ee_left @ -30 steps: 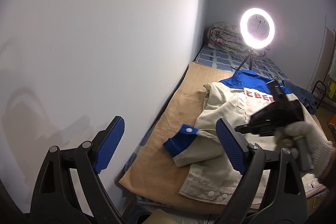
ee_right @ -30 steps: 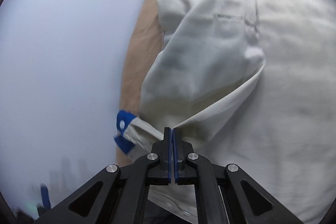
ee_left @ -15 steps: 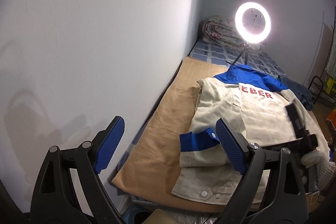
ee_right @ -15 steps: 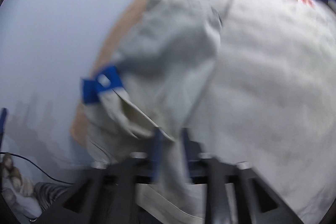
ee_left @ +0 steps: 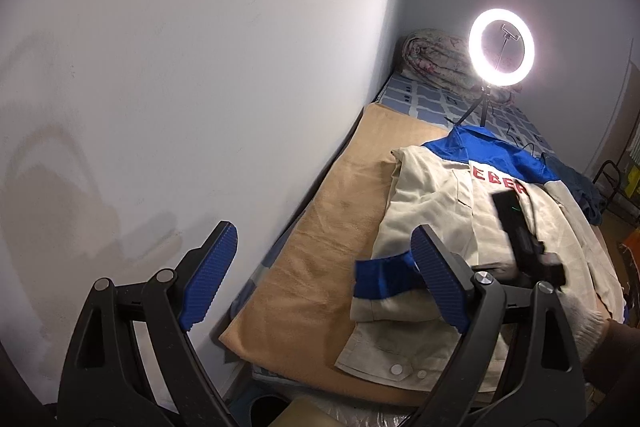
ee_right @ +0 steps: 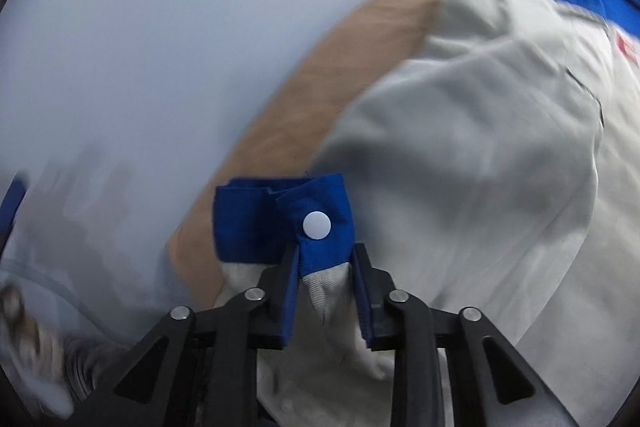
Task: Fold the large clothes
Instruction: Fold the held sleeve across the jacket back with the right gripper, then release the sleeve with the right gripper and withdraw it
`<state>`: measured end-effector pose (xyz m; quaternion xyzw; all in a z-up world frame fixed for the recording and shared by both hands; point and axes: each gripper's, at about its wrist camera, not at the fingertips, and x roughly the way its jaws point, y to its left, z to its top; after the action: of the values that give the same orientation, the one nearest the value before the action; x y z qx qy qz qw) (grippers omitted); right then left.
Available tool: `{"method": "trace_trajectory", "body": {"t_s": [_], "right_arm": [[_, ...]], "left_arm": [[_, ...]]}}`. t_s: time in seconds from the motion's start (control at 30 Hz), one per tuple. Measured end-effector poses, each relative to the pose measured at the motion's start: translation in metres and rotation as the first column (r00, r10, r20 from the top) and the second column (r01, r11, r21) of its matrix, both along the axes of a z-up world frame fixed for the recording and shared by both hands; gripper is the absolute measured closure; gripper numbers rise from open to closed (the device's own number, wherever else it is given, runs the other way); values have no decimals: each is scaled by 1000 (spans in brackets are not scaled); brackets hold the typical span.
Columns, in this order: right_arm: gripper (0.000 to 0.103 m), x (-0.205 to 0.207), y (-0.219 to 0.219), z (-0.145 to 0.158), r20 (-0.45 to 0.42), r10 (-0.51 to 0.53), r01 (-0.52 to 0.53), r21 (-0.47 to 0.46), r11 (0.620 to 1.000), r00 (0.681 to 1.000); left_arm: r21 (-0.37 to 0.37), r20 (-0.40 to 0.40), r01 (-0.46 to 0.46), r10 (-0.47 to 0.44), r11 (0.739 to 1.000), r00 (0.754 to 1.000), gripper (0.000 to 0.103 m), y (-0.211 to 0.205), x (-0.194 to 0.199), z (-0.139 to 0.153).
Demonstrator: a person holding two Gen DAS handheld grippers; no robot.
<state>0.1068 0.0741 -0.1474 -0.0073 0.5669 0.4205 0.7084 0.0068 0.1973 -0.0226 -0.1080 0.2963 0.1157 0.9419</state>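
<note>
A beige work jacket [ee_left: 436,211] with blue shoulders and red letters lies on a tan blanket [ee_left: 320,259] on a bed. Its left sleeve is folded across the body, and the blue cuff [ee_left: 384,279] with a white snap lies near the hem. My left gripper [ee_left: 320,283] is open and empty, held above the bed's near left corner. My right gripper [ee_right: 325,267] has its jaws partly open around the sleeve just behind the blue cuff [ee_right: 284,223]. The sleeve [ee_right: 332,291] lies between the pads. In the left wrist view the right gripper's body [ee_left: 524,247] hovers over the jacket.
A white wall [ee_left: 200,87] runs along the bed's left side. A lit ring light [ee_left: 501,46] on a tripod stands on the bed beyond the jacket, with a rolled quilt [ee_left: 432,63] behind it. Dark blue cloth [ee_left: 580,187] lies at the bed's right edge.
My right gripper was shut on the sleeve a second ago; it has opened and slid down to the blue cuff. The sleeve now lies flat across the jacket. The left gripper has barely moved.
</note>
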Motion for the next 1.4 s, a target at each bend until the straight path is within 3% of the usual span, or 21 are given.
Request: {"method": "trace_trajectory", "body": {"t_s": [0.17,0.27,0.33,0.47,0.5,0.53,0.6,0.7,0.77,0.87,0.93,1.0,1.1,1.2,1.27,1.3,1.33,1.4], "right_arm": [[80,-49,-27,25,75,83,-87,53,995,994],[66,-82,-33,23,112,189,-193,22,981,975],[65,-98,-44,23,95,238,-242,37,970,967],[65,-113,-74,32,115,209,-218,74,973,971],[56,-112,-81,33,110,169,-176,66,982,979],[38,-110,-85,32,97,137,-143,61,988,986],[28,-102,-96,25,74,40,-44,43,998,996],[29,-77,-100,4,-12,-62,63,72,995,998],[33,-65,-103,-11,-101,-99,110,117,987,990],[52,-55,-100,-36,-237,-168,205,144,968,957],[85,-50,-95,-52,-305,-192,247,154,957,933],[102,-49,-91,-57,-317,-203,258,141,956,926],[103,-56,-90,-40,-229,-202,228,95,969,952],[96,-64,-81,-37,-107,-150,145,-57,988,983],[85,-64,-83,-30,-88,-120,115,-57,992,989],[72,-63,-88,-21,-66,-122,120,-33,992,990],[67,-61,-92,-10,-34,-125,125,-18,992,992],[66,-55,-98,15,56,-121,121,6,993,991]], "left_arm": [[-19,-14,21,-21,1000,1000,12,0,3,0],[-24,-23,48,-49,999,999,12,-5,8,1],[-44,-28,75,-77,996,997,12,-8,11,2],[-116,-71,87,-96,989,993,12,-6,23,-7],[-121,-88,85,-96,989,991,12,-6,26,-11],[-130,-106,82,-96,988,990,12,-6,29,-15],[-180,-143,107,-134,978,981,12,-6,35,-28],[-233,-195,151,-198,961,960,13,-14,41,-50],[-289,-234,157,-229,944,945,20,-17,44,-67],[-380,-294,134,-257,915,921,34,-18,50,-95],[-405,-339,112,-263,907,903,48,-20,51,-112],[-424,-372,94,-267,901,889,50,-20,52,-122],[-375,-414,89,-253,923,875,50,-27,52,-130],[-354,-459,86,-252,931,852,50,-34,54,-145],[-365,-472,75,-254,928,844,50,-35,52,-150],[-373,-464,67,-248,926,851,50,-33,50,-149],[-388,-439,43,-225,921,870,50,-30,47,-146],[-419,-411,5,-194,908,891,50,-24,43,-145]]}}
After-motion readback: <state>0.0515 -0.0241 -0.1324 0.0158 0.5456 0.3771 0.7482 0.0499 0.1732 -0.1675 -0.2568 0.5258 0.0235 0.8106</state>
